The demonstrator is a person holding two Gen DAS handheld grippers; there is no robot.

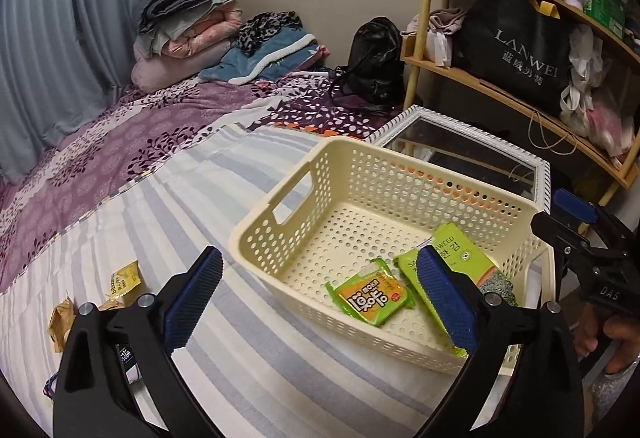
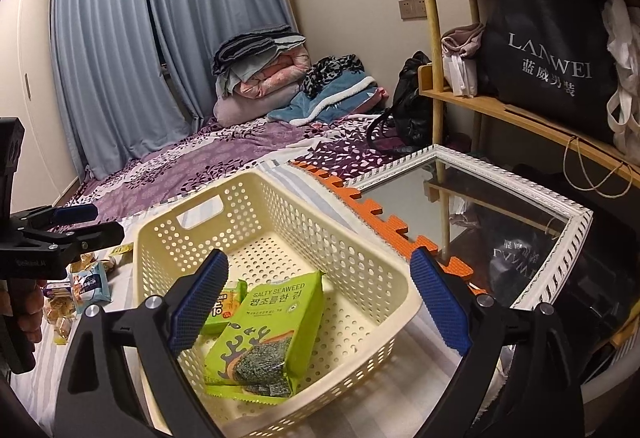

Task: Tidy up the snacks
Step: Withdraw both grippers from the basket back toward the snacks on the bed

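Observation:
A cream perforated basket stands on the striped bed cover. In it lie a green salty seaweed pack and a small green-and-orange snack packet. My left gripper is open and empty, just above the basket's near rim. My right gripper is open and empty, above the basket and the seaweed pack. Loose snacks lie on the bed left of the basket: a yellow packet, brown packets, and a pale blue packet. The right gripper also shows at the right edge of the left wrist view.
A white-framed mirror lies right of the basket, with orange foam matting between. A wooden shelf with a black bag stands at right. Folded blankets and a black backpack lie at the far end of the bed.

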